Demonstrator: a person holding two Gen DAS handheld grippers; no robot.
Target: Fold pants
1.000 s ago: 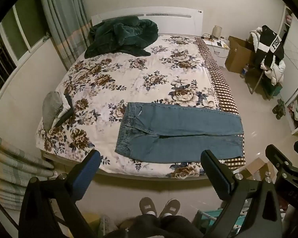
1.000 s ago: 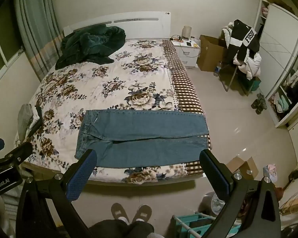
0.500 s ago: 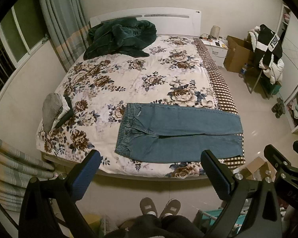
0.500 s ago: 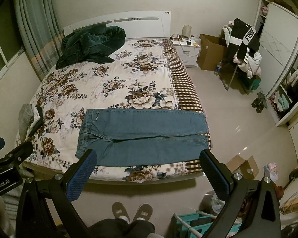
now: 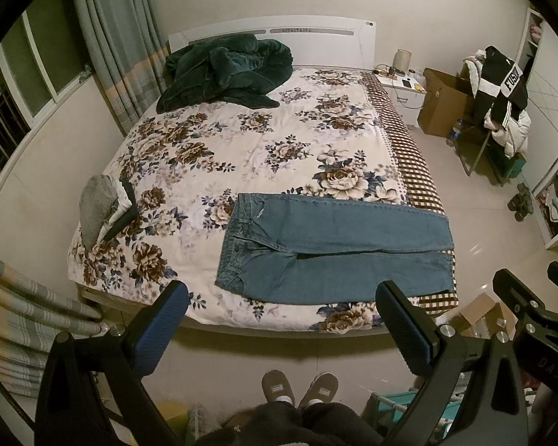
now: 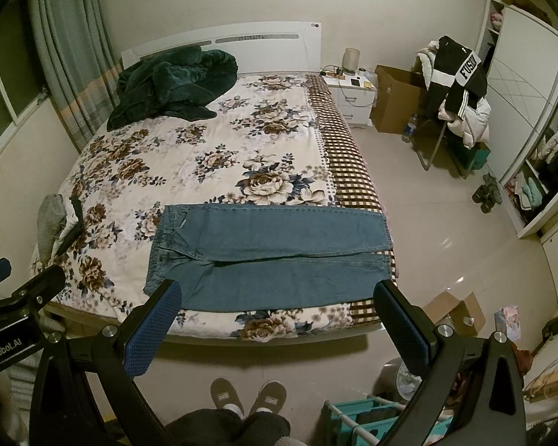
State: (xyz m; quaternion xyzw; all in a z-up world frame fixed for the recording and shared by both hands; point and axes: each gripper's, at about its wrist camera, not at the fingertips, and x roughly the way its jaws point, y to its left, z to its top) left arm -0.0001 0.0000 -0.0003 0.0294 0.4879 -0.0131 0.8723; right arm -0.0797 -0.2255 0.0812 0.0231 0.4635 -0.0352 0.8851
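A pair of blue jeans (image 5: 331, 249) lies flat across the near end of the floral bed (image 5: 241, 141), waistband to the left, legs pointing right to the bed's right edge; it also shows in the right wrist view (image 6: 271, 256). My left gripper (image 5: 282, 316) is open and empty, held high above the floor in front of the bed's foot. My right gripper (image 6: 275, 316) is open and empty too, held beside it. Neither touches the jeans.
A dark green blanket (image 5: 223, 70) is heaped at the headboard. Folded grey and white clothes (image 5: 102, 208) sit at the bed's left edge. A cardboard box (image 6: 398, 96), a clothes-laden chair (image 6: 454, 111), a nightstand (image 6: 353, 93) and a wardrobe stand right. My slippered feet (image 5: 297, 390) stand on the floor.
Both views have shifted only slightly; the jeans lie as before and both grippers stay open.
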